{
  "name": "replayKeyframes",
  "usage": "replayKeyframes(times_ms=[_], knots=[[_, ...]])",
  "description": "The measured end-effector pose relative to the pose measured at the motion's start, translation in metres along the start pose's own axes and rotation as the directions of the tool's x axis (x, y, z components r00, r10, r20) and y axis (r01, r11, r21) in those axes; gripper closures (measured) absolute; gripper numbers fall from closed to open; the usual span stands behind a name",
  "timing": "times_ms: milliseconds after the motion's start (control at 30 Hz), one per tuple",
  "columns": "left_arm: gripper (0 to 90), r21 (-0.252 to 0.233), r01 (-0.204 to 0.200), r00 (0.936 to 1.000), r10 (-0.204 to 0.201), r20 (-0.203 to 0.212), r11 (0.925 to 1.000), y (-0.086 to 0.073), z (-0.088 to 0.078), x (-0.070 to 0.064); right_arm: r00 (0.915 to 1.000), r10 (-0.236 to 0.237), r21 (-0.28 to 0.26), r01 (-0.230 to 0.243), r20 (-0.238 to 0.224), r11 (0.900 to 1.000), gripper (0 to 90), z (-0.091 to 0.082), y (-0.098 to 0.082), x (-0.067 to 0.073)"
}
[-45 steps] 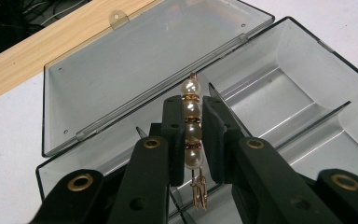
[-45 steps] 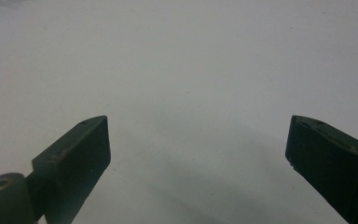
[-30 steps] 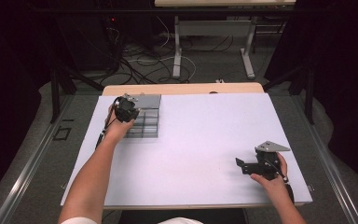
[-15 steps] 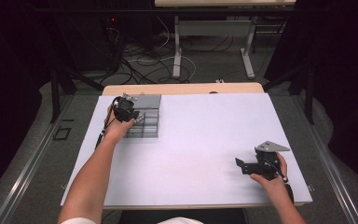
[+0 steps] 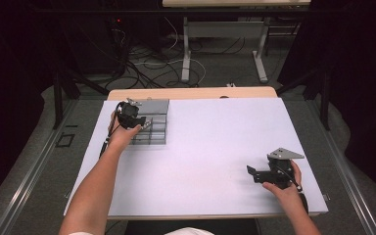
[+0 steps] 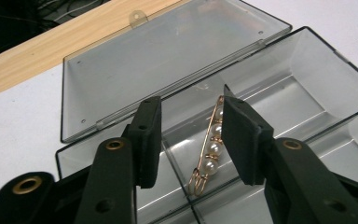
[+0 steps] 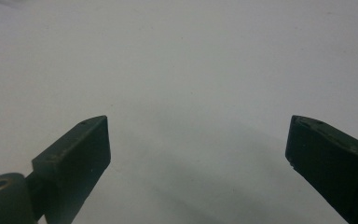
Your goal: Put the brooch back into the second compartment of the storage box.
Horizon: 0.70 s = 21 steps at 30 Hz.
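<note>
High view, landmark: the clear compartment box [image 5: 152, 122] sits at the far left corner of the desk [image 5: 210, 147], lid folded back.
High view, left hand-held gripper [image 5: 136, 121]: over the box's left end, pointing into it.
High view, right hand-held gripper [image 5: 255, 174]: well apart from the box, at the near right of the desk, so the left hand is much the nearer.
Left gripper view, pearl pin [image 6: 209, 147]: lies in a middle compartment of the box, leaning on a divider.
Left gripper view, relation: the pin is straight ahead, between and beyond the jaws, just beside the right one; its long axis runs along them.
Left gripper view, jaws: parted, have just been opening, pads off the pin.
Right gripper view, jaws: wide apart over bare desk, nothing between them.
</note>
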<state>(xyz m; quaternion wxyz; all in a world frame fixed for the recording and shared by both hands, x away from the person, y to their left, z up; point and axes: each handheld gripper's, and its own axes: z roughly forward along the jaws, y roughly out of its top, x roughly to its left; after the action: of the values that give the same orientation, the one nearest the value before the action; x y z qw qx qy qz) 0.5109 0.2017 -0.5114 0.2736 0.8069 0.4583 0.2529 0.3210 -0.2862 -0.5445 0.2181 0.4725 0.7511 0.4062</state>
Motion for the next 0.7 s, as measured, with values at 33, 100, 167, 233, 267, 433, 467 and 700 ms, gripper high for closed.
replayKeyframes(times_ms=[33,100,167,233,267,433,467,700], knots=[[56.3,-0.003,0.002,1.0,-0.002,-0.002,1.0,-0.001,0.0,0.0,1.0,-0.001,-0.002,0.001,0.003,1.0,6.2,0.0,0.0,0.0],[55.2,0.001,0.004,1.0,-0.004,0.002,1.0,-0.002,-0.002,0.001,1.0,-0.001,-0.001,0.001,-0.002,1.0,6.2,0.0,0.0,0.0],[53.9,-0.005,0.01,0.9999,-0.01,-0.004,0.9999,-0.004,-0.003,0.001,1.0,-0.001,0.0,0.001,-0.001,1.0,6.2,0.0,0.0,0.0],[53.2,-0.008,0.021,0.9998,-0.021,0.002,0.9997,-0.005,-0.005,0.002,1.0,-0.001,-0.001,0.001,0.0,1.0,6.2,0.0,0.0,0.0],[52.5,-0.009,0.024,0.9997,-0.024,-0.004,0.9997,-0.005,-0.006,0.002,1.0,-0.001,-0.001,0.001,-0.001,1.0,6.2,0.0,0.0,0.0],[50.1,-0.039,0.029,0.9994,-0.028,0.019,0.9988,-0.004,-0.013,0.004,1.0,0.004,-0.005,-0.004,-0.005,1.0,6.2,0.0,0.001,0.001],[50.1,-0.043,0.033,0.9993,-0.032,0.021,0.9985,-0.004,-0.014,0.004,1.0,0.002,-0.003,-0.002,0.0,1.0,6.2,-0.001,0.001,0.001],[47.6,-0.067,0.025,0.9995,-0.023,0.022,0.9975,-0.001,-0.024,0.001,1.0,-0.001,-0.009,0.001,0.003,1.0,6.2,-0.001,0.001,0.001]])
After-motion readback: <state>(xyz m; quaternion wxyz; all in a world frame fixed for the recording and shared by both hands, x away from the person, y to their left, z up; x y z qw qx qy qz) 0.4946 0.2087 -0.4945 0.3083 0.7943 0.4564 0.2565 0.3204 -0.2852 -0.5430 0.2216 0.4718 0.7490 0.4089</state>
